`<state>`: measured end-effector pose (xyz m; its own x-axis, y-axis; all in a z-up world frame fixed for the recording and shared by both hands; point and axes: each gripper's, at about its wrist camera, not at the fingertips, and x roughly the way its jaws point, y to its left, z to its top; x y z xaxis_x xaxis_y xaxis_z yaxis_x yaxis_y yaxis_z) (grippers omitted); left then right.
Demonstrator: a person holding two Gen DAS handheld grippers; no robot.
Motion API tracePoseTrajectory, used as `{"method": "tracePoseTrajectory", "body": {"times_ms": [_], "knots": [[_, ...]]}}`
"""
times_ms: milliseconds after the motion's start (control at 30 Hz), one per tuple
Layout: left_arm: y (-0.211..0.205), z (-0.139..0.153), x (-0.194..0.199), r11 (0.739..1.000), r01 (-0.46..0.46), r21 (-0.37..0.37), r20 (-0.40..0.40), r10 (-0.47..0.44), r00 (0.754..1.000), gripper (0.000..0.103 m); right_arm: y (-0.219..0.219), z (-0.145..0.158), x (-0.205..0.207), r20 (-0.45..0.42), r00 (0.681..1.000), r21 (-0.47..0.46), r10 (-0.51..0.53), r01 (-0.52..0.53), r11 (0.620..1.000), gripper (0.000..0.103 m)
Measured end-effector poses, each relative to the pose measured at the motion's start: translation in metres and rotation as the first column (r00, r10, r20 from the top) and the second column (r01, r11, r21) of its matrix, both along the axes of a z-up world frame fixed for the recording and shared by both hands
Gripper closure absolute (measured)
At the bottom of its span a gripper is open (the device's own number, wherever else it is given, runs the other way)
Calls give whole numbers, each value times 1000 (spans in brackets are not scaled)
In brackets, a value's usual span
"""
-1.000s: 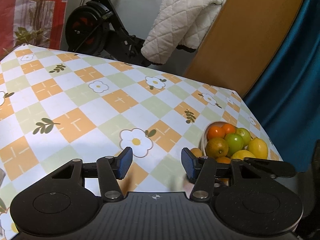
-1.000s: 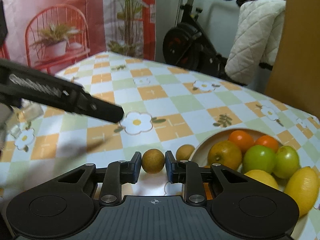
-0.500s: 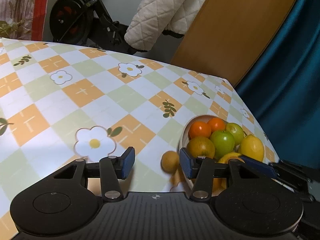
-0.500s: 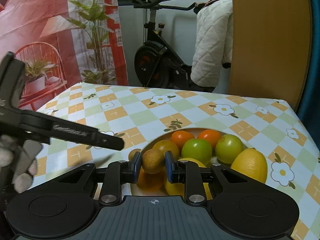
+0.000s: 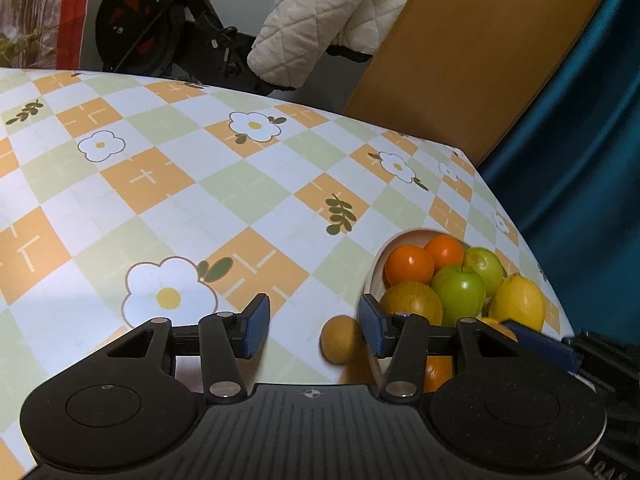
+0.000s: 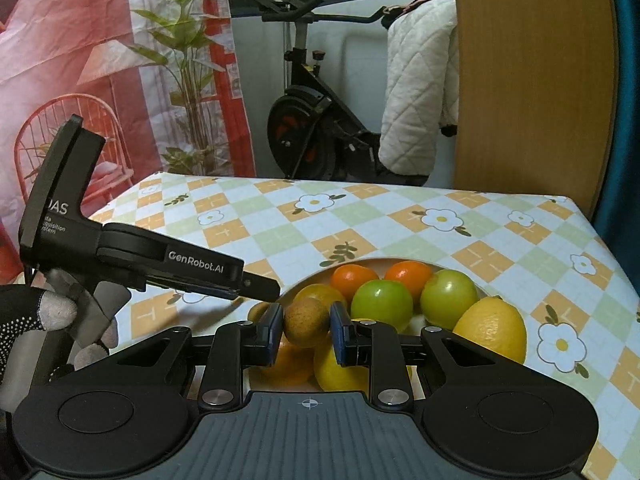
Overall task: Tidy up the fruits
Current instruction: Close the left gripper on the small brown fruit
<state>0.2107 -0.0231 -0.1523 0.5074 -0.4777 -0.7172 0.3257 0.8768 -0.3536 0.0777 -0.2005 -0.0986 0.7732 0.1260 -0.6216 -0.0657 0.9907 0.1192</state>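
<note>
Holding a brown fruit (image 6: 306,322) over the bowl (image 6: 296,286), right gripper (image 6: 306,330) clamped.
Left gripper (image 5: 314,326) half open, empty; small fruit (image 5: 340,339) at its 3 o'clock pad.

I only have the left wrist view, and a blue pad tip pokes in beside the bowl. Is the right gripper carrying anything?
Observer: Yes. The right gripper is shut on a small brown fruit.
Operator: Is it at the bowl?
Observer: In the right wrist view it sits in front of the fruit piled in the bowl, with a lemon just below it. How high it is, I cannot tell.
Operator: Anything beside my left gripper?
Observer: A gloved hand grips its handle, and the left gripper points toward the bowl's near-left rim.
</note>
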Motion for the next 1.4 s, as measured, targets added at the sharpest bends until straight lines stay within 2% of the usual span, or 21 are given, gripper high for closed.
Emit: {"method": "tracePoseTrajectory", "body": {"times_ms": [333,567,800,933,1000,1100,1400], "knots": [[4,4,-17,997,43,60,38,-46,998,50,1,2,-3,4,1000,12,0,-1,1000,80],[25,4,-30,993,21,120,50,-27,998,51,0,3,-4,9,1000,19,-1,0,1000,80],[33,15,-32,998,7,59,81,-12,997,51,2,4,-5,10,1000,21,6,-6,1000,80],[21,8,-21,997,-6,77,80,0,997,51,3,4,-5,10,1000,16,7,-8,1000,80],[19,1,-14,996,-18,84,56,13,998,52,3,4,-5,7,1000,14,7,-7,1000,80],[21,-1,-19,994,-14,104,60,8,998,53,3,5,-5,6,1000,11,9,-9,1000,80],[42,3,-35,995,-43,93,76,36,996,55,11,-1,-2,-5,999,23,33,-33,999,80]]}}
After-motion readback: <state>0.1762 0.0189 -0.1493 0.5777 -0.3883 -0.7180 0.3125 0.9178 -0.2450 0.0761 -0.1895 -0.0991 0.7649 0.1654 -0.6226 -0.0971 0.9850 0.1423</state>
